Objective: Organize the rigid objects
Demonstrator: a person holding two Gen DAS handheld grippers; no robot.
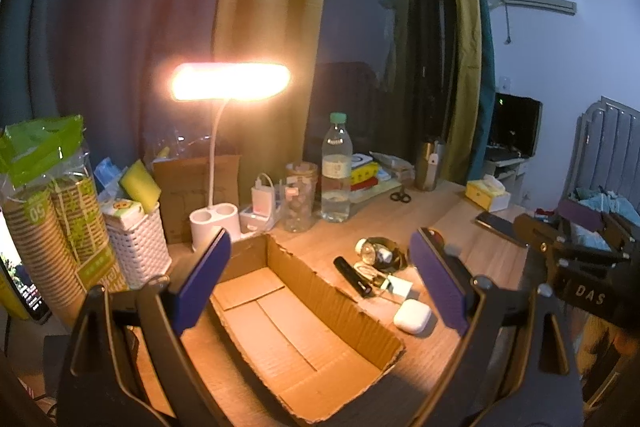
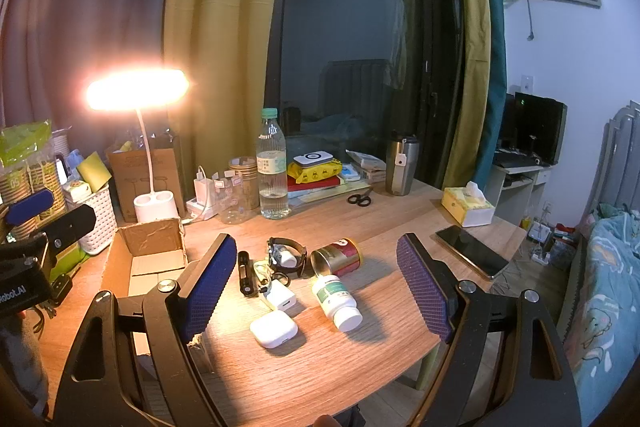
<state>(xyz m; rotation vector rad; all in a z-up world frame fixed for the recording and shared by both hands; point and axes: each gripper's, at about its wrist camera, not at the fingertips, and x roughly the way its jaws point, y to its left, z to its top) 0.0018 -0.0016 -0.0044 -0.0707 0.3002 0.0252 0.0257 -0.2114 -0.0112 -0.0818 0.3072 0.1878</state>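
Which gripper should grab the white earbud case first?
Probably the right gripper: it hangs open right over the white earbud case. The left gripper, also open, sits over the empty cardboard box, with the case off to its side.

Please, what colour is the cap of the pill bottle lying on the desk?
White; the pill bottle cap shows best in the right wrist view.

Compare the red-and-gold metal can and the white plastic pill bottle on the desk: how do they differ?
The red-and-gold metal can is open, its empty mouth facing the camera; the white plastic pill bottle is closed with a white cap. The can is shorter and wider, the bottle slimmer and longer. The can lies farther back, the bottle nearer the right gripper. Both lie on their sides on the wooden desk, touching or nearly so.
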